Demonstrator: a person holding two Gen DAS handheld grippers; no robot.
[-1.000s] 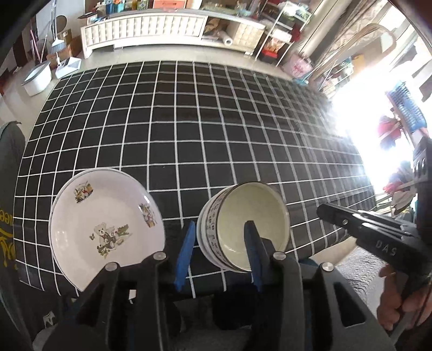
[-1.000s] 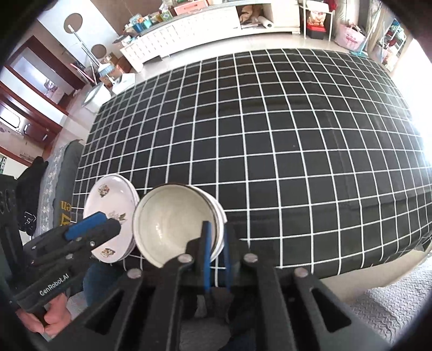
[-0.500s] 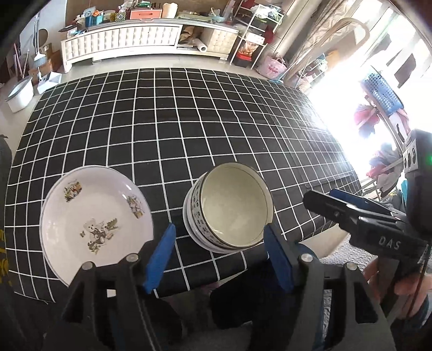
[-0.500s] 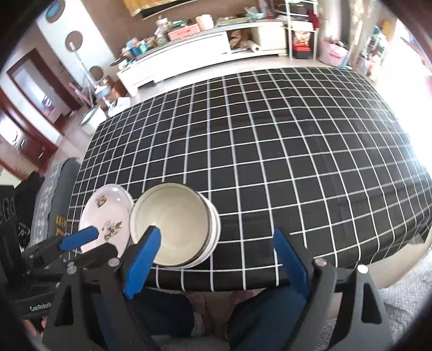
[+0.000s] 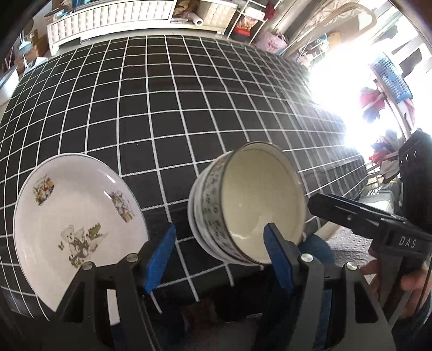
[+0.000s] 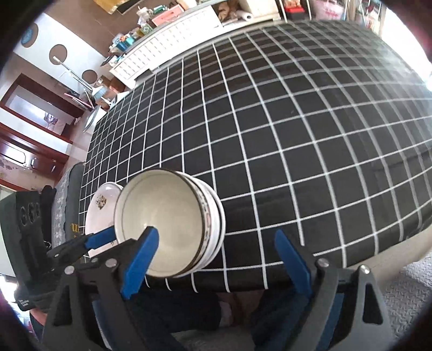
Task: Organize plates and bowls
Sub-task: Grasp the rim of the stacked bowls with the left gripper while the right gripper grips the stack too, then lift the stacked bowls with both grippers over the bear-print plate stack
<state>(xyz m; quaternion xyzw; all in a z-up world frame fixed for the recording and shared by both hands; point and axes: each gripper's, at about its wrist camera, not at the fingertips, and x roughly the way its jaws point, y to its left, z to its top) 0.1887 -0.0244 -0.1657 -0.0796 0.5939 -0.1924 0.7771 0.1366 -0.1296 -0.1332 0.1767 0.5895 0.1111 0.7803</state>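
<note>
A stack of patterned bowls point(image 5: 251, 205) sits at the table's near edge, cream inside; it also shows in the right wrist view point(image 6: 172, 224). A white plate with bear pictures point(image 5: 73, 216) lies to its left, partly hidden behind the bowls in the right wrist view point(image 6: 101, 205). My left gripper point(image 5: 218, 259) is open and empty, its fingers straddling the near left side of the bowl stack. My right gripper point(image 6: 216, 259) is open and empty, just in front of the bowls; it also shows at the right of the left wrist view point(image 5: 351, 213).
The table wears a black cloth with a white grid point(image 5: 175, 108), also in the right wrist view point(image 6: 283, 135). A white cabinet point(image 5: 108, 16) stands beyond the far edge. Shelves and bright window light are at the right.
Both grippers have opened: the right one let go of the bowl rim, and the left one widened. Both cameras have come closer to the bowls again.
</note>
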